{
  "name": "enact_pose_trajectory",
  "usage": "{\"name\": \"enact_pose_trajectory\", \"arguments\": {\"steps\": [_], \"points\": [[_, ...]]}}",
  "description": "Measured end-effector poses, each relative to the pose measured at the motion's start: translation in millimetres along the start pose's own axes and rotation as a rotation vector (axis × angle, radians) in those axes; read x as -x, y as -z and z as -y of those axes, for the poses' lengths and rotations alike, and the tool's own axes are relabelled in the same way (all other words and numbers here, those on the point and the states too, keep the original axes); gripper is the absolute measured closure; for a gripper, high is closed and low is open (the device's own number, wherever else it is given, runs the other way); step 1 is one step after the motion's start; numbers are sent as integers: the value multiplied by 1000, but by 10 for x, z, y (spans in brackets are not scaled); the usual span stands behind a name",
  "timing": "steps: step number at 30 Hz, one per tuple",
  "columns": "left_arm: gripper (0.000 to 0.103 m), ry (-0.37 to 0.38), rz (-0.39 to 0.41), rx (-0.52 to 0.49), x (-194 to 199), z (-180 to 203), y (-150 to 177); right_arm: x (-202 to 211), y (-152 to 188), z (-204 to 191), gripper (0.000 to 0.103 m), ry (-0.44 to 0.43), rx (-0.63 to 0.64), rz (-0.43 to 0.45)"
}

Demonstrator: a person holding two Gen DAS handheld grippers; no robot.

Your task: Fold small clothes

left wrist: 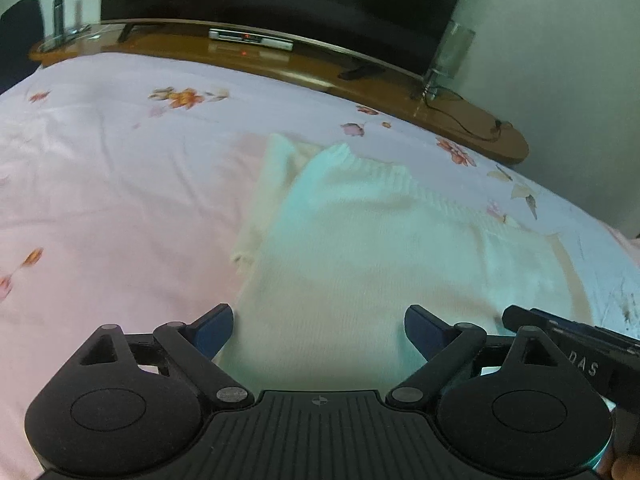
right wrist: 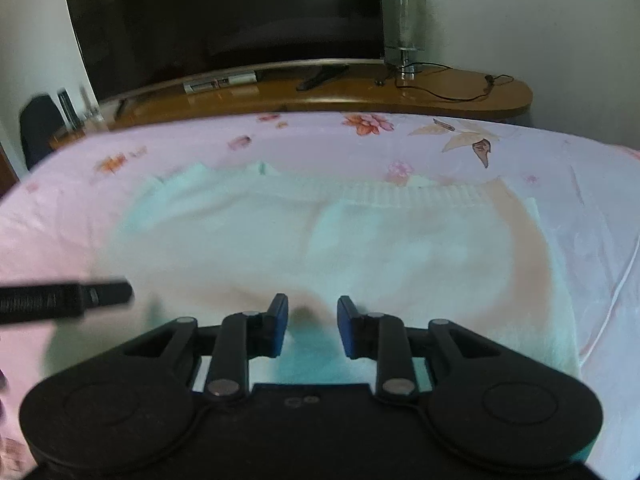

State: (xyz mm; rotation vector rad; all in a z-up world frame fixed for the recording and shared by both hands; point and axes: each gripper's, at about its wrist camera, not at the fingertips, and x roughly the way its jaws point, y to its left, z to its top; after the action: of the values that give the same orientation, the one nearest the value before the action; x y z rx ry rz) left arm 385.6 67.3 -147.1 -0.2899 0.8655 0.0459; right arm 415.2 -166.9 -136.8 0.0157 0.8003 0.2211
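Note:
A small white knitted sweater (left wrist: 360, 240) lies flat on the pink flowered bedsheet (left wrist: 100, 200), a sleeve folded along its left side. My left gripper (left wrist: 318, 330) is open wide and empty above the sweater's near left edge. In the right wrist view the sweater (right wrist: 320, 240) spreads across the bed with its ribbed hem at the far side. My right gripper (right wrist: 312, 328) is open with a narrower gap, empty, just above the sweater's near edge. The left gripper's finger shows at the left of the right wrist view (right wrist: 80, 298). The right gripper's body shows at the lower right of the left wrist view (left wrist: 580, 344).
A wooden TV bench (right wrist: 400, 92) runs along the far edge of the bed with a large dark TV (right wrist: 224, 20), a set-top box (right wrist: 218, 82), a glass lamp (right wrist: 404, 28) and cables. A dark chair (right wrist: 40, 128) stands far left.

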Motion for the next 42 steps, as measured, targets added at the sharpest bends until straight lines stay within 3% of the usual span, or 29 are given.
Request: {"name": "enact_pose_trajectory", "arguments": {"steps": [4,13,21,33,34,36,38,42], "points": [[11,29,-49,76,105,-142,147,104,64,-45,74,-10,0,0],[11,100,-126,362,173,-419,464,279,194,-116,73,-8,-8,0],[11,125,-79,432,126,-457,510,319,231,-102,72,1,-14,2],[12,253,64,569,-99,-582,509,73,198,-68,72,-3,-22,-15],[16,262,74,579,-129,-579,499,50,190,-70,72,-6,-19,-16],[51,300,65,612,-228,-616,502,16,180,-77,72,-11,-16,-16],[59,330,49,675,-317,-688,565,-7,171,-80,72,-17,-16,-18],[58,373,59,667,-303,-715,651,-15,174,-56,72,-28,-20,-22]]}}
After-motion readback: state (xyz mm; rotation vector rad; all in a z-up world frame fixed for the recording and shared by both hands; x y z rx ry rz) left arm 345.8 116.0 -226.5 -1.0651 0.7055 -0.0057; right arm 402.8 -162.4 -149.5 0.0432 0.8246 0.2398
